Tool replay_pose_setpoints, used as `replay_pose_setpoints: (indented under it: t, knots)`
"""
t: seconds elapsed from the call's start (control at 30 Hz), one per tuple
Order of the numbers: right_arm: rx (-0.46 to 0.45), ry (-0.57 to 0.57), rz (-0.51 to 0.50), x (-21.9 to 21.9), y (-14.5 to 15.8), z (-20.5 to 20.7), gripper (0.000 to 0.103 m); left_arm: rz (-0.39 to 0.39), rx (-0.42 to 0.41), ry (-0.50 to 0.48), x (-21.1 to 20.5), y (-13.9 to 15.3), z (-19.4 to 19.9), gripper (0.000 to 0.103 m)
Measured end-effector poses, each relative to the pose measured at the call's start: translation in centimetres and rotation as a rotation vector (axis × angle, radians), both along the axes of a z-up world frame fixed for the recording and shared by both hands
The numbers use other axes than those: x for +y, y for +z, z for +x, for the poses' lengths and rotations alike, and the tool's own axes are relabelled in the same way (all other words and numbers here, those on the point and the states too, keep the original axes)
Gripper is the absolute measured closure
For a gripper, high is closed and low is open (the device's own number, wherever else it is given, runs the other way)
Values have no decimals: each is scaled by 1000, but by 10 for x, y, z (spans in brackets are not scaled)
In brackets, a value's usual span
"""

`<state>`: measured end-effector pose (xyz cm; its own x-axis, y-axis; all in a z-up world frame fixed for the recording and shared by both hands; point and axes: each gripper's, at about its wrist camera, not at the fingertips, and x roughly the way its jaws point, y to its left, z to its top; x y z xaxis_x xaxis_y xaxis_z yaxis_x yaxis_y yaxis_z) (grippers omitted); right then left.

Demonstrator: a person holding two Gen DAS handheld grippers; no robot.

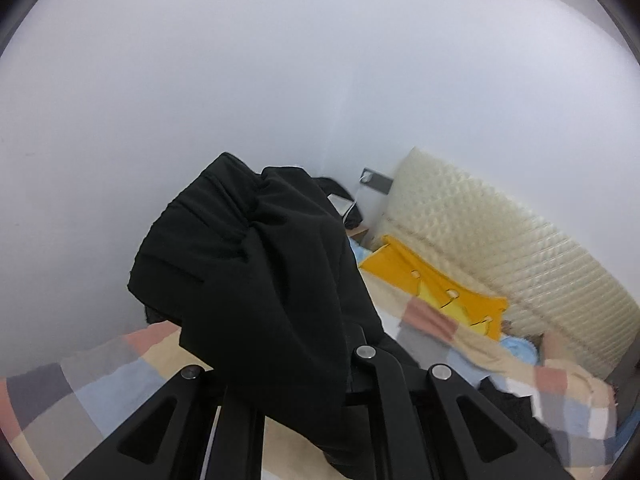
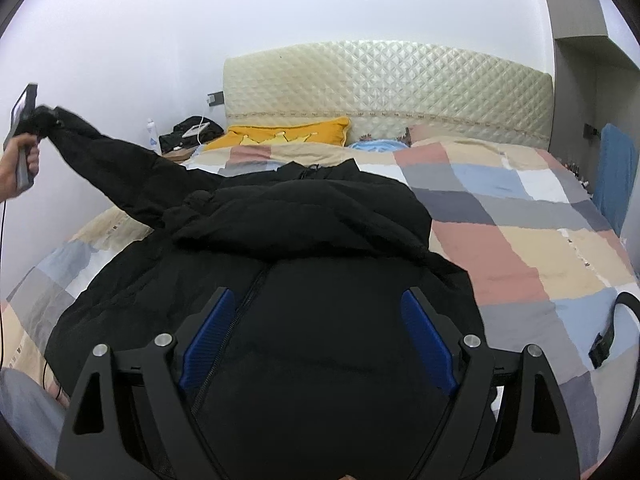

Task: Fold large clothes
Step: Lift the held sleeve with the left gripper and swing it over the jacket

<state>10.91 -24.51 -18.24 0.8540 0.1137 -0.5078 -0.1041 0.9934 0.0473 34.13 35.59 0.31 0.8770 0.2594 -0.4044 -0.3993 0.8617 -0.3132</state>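
A black jacket [image 2: 296, 240] lies spread on the bed [image 2: 520, 236], its zip running toward the near edge. The left tool [image 2: 38, 120] is clenched on the cuff of one sleeve [image 2: 120, 172], lifted off the bed at the far left. The right tool [image 2: 316, 336] hangs over the jacket's near part with its blue pads [image 2: 208, 336] spread wide, grasping nothing.
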Motion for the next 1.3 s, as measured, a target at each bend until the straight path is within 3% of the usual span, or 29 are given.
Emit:
replay_pose_setpoints:
  t: [0.07, 0.13, 0.37, 0.6, 0.8, 1.03, 1.2, 1.3]
  knots:
    - [-11, 3, 19, -7, 2, -6, 12, 11, -16, -19, -18, 17, -5, 94]
    - [-21, 7, 42, -14, 4, -10, 0, 30, -33, -55, -39, 35, -12, 94]
    - [-38, 4, 108, -36, 11, -21, 0, 106, -74, -187, -121, 92, -30, 94]
    - [-49, -22, 168, -59, 12, -32, 0, 129, -137, -299, -210, 121, -33, 94]
    - [-83, -44, 147, -72, 17, -39, 0, 60, -154, -459, -286, 113, -18, 94]
    - [-135, -93, 158, -97, 32, -39, 0, 53, -122, -611, -364, 90, -16, 94]
    - [-160, -126, 221, -121, 37, -37, 0, -14, -77, -721, -417, 57, -7, 94]
    - [-158, -139, 214, -126, 36, -35, 0, -5, -50, -756, -448, 38, 1, 94]
